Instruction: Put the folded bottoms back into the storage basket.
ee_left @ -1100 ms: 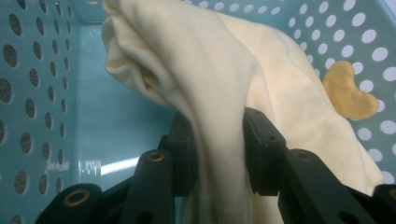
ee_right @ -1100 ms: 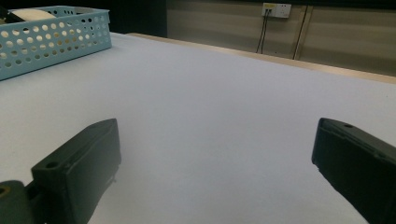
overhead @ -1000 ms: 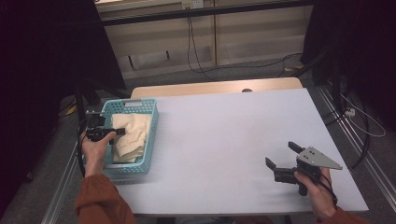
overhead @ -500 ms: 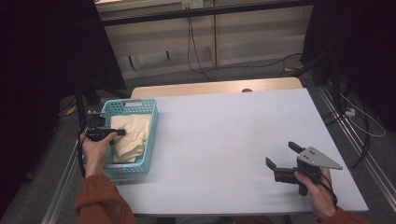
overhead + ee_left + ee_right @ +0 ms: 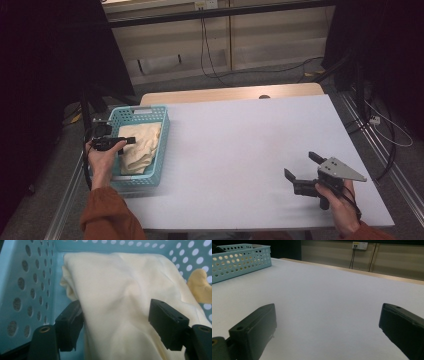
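High view: left tongs [image 5: 131,141] sat over the blue basket [image 5: 161,150] at the counter's left edge, tips above the pale yellow cloth [image 5: 141,147] lying inside it. Their jaws had just been opening, and the cloth stayed heaped in the basket. Right tongs [image 5: 299,168] rested low over bare counter [image 5: 235,150] near the front right corner, jaws spread, nothing between them, well apart from the basket.

Left gripper view: jaws stood apart with a fold of cloth between them. The left jaw lay against the cloth's edge; the right jaw stood clear of it, so no squeeze. Cloth filled most of the basket floor and touched the perforated side wall. Judged: a release just made, cloth deposited in the basket, that step likely finished.

Right gripper view: wide jaws over empty white counter; basket corner [image 5: 242,257] far off at upper left.

Surface and room: white counter with a wooden strip along its far edge, otherwise bare. Beyond it, beige wall panels, a wall socket [image 5: 360,245], cables trailing on the grey floor, dark curtains either side.
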A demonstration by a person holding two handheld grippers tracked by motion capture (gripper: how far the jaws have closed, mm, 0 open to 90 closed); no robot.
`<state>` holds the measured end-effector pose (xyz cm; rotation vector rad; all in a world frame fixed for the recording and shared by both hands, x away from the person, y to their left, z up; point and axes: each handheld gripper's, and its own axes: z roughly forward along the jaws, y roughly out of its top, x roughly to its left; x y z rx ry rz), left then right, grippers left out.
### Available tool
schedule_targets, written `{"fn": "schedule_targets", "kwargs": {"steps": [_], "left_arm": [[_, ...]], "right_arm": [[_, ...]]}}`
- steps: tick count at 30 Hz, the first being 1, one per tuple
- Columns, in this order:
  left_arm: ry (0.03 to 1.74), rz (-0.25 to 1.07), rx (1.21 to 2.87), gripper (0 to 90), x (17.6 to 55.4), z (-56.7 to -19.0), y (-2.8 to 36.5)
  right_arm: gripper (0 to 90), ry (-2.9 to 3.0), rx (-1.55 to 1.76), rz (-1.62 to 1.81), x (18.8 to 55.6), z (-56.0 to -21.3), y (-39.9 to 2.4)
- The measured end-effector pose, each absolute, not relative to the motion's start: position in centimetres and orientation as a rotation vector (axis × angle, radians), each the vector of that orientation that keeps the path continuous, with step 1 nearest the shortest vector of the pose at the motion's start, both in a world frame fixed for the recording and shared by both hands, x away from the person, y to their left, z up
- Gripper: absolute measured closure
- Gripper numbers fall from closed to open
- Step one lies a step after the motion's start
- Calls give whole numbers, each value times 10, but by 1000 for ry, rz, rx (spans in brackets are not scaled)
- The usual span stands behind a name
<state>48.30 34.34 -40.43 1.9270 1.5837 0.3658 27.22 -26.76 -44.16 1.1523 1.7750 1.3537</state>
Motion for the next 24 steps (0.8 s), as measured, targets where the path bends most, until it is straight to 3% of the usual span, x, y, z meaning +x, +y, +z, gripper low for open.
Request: {"fn": "schedule_targets", "kwargs": {"steps": [4,6,14,20,24], "left_arm": [[1569,394,1904,234,482,-402,341],[1560,421,1873,166,480,-400,339],[1472,506,1829,108,471,-383,336],[1399,487,1810,43,463,-374,341],[1412,492,1783,49,458,-369,350]], "right_arm": [[12,1776,1150,1352,272,-442,-268],[12,1772,1157,1353,272,-441,-267],[12,1772,1140,1359,271,-440,-267],[11,1771,1143,1358,271,-440,-268],[12,1768,1149,1350,272,-441,-268]]}}
